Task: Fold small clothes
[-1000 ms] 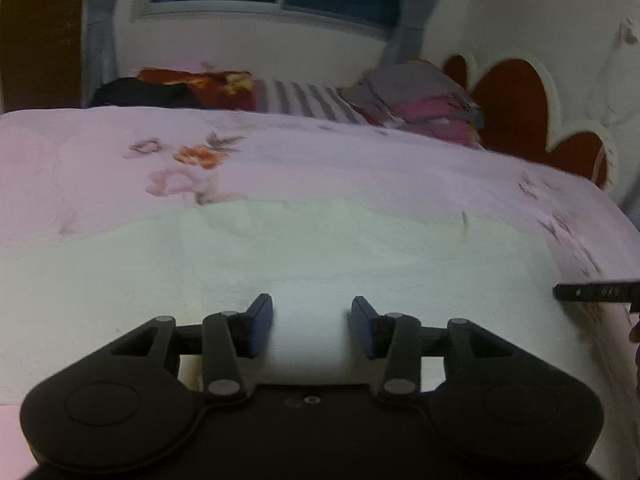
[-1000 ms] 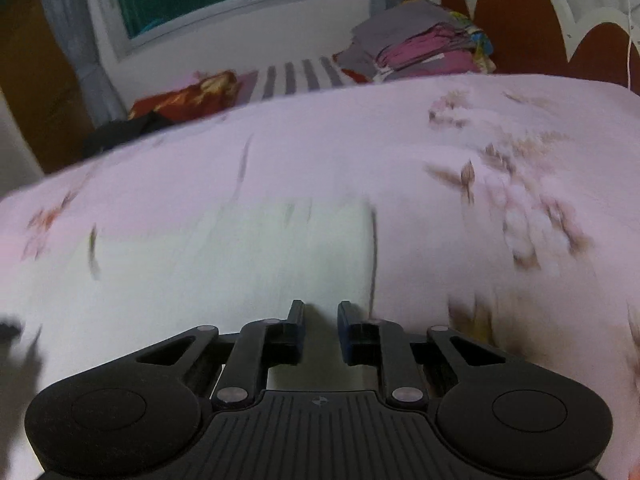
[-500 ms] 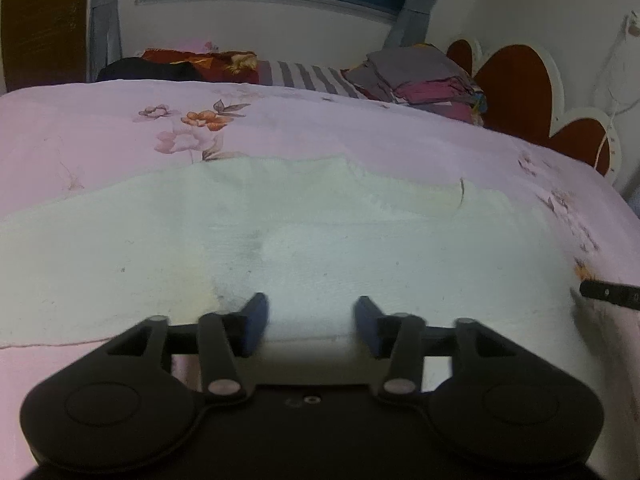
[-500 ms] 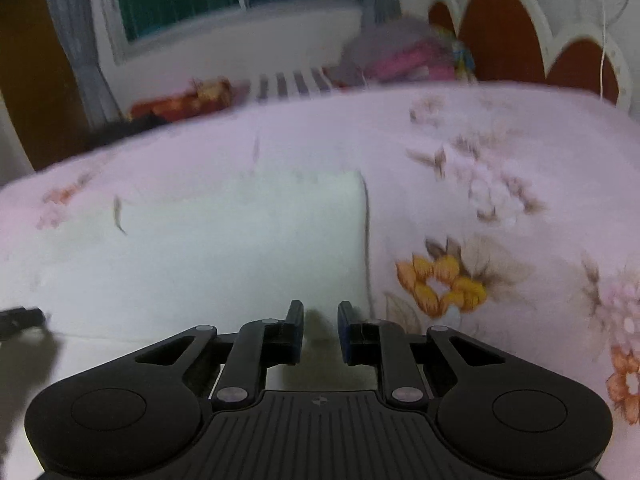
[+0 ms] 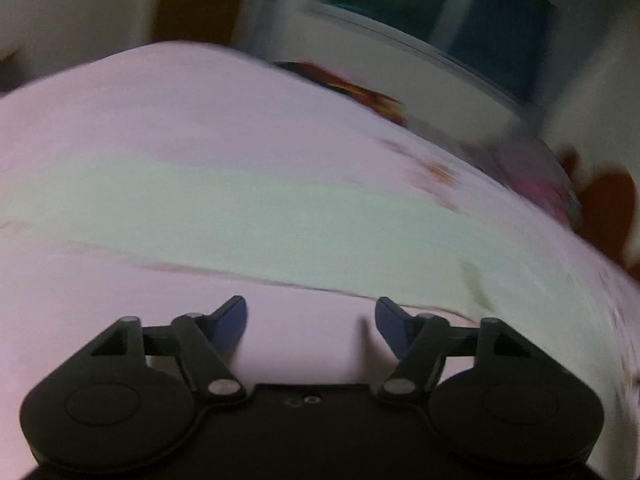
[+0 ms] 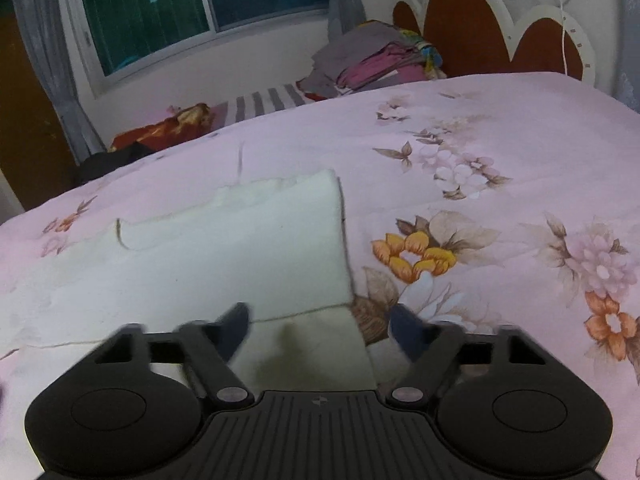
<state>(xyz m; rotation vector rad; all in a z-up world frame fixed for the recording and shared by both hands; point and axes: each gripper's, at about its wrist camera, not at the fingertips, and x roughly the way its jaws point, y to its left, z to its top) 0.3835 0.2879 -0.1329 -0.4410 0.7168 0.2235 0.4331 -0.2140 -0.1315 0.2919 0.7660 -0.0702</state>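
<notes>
A cream knitted garment [image 6: 224, 264] lies flat on the pink floral bedspread [image 6: 500, 168], with a folded upper layer over a lower layer. My right gripper [image 6: 320, 330] is open and empty, low over the garment's right front corner. In the blurred left wrist view the garment [image 5: 248, 216] is a pale band across the bed. My left gripper [image 5: 310, 318] is open and empty over bare pink bedspread [image 5: 160, 120], just short of the garment's near edge.
A pile of folded clothes [image 6: 380, 64] sits at the far side of the bed by the red and white headboard [image 6: 480, 36]. A striped cloth [image 6: 264, 102] and a red patterned cloth [image 6: 168, 128] lie under the window [image 6: 192, 12].
My right gripper has opened from nearly shut. My left gripper has swung left and back off the garment, opening wider; its view is now motion-blurred.
</notes>
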